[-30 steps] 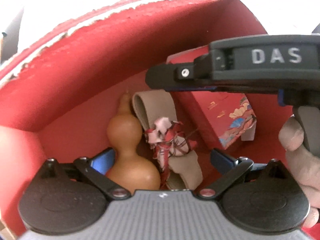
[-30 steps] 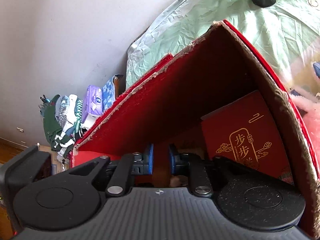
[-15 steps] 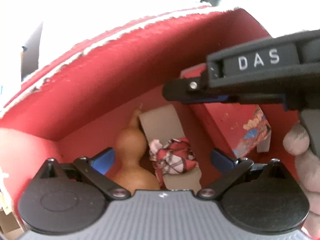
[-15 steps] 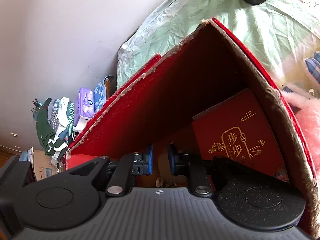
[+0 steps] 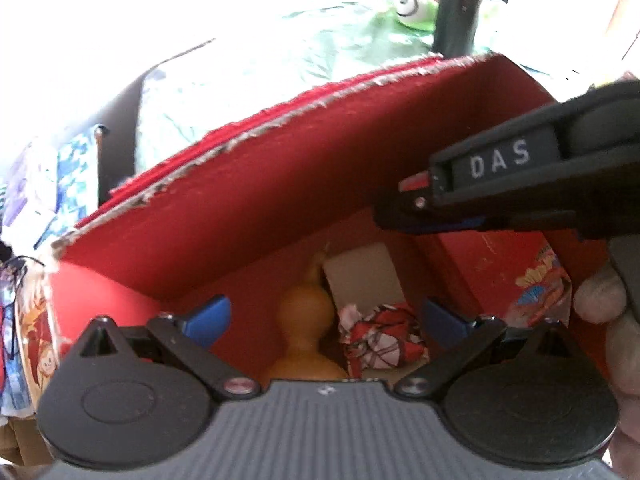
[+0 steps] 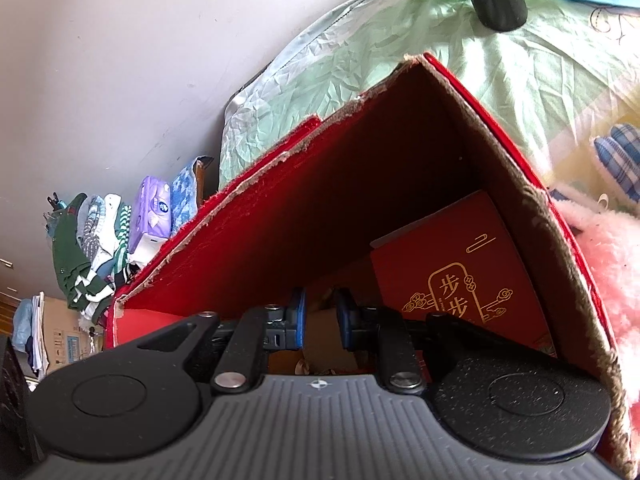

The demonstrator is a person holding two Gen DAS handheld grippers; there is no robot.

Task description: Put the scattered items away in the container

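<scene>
Left tongs (image 5: pixel 324 316) gape above the box (image 5: pixel 256 208) holding gourd (image 5: pixel 306 320), cloth (image 5: pixel 384 340), red carton (image 5: pixel 500 272); right tongs (image 6: pixel 320 318) nearly closed, empty.

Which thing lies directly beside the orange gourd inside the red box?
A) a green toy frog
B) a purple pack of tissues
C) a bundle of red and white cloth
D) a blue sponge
C: in the left wrist view the cloth bundle lies just right of the gourd on the floor of the red box.

gourd (image 5: pixel 306 320) base hidden, small box (image 6: pixel 460 288) half-hidden
</scene>
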